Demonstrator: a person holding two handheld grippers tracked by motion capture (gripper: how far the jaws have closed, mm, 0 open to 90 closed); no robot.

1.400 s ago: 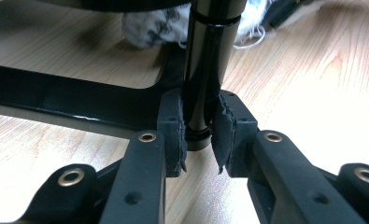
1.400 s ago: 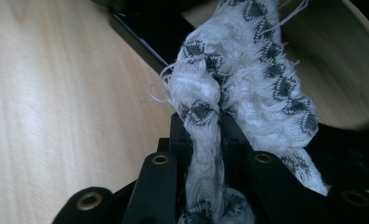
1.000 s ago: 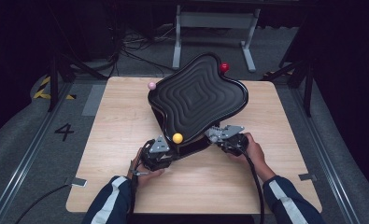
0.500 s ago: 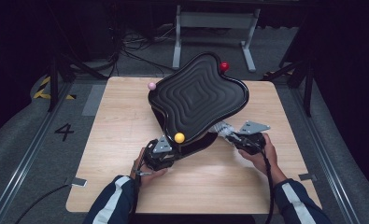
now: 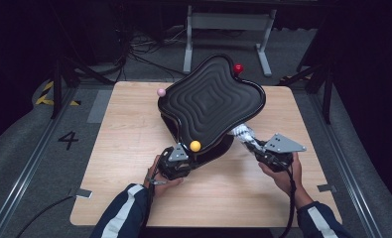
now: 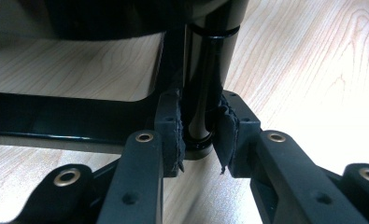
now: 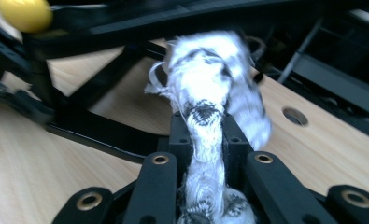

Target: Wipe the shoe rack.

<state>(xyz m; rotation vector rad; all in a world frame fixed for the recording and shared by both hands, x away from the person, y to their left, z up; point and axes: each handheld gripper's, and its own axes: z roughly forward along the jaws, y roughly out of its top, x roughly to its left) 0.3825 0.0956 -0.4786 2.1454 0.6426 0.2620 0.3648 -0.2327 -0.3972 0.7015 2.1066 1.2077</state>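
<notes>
A black board (image 5: 211,101) with stepped ridges stands tilted on a black frame in the middle of the table. Knobs mark its corners: yellow (image 5: 195,146), pink (image 5: 161,92) and red (image 5: 238,68). My left gripper (image 5: 181,161) sits at the near corner under the yellow knob. In the left gripper view it (image 6: 201,140) is shut on the frame's glossy black post (image 6: 205,79). My right gripper (image 5: 255,144) is beside the board's near right edge, shut on a white cloth (image 5: 243,133). The black-flecked cloth (image 7: 210,79) bunches out past the right gripper (image 7: 206,135), blurred, toward the frame's underside.
The wooden table (image 5: 129,129) has bare room to the left and along the front. A round hole (image 7: 295,116) shows in the tabletop near the frame. A grey metal stand (image 5: 223,25) and cables lie on the floor behind the table.
My right gripper has drawn back to the right with the cloth, away from under the board's near edge. The left gripper and the board have stayed put.
</notes>
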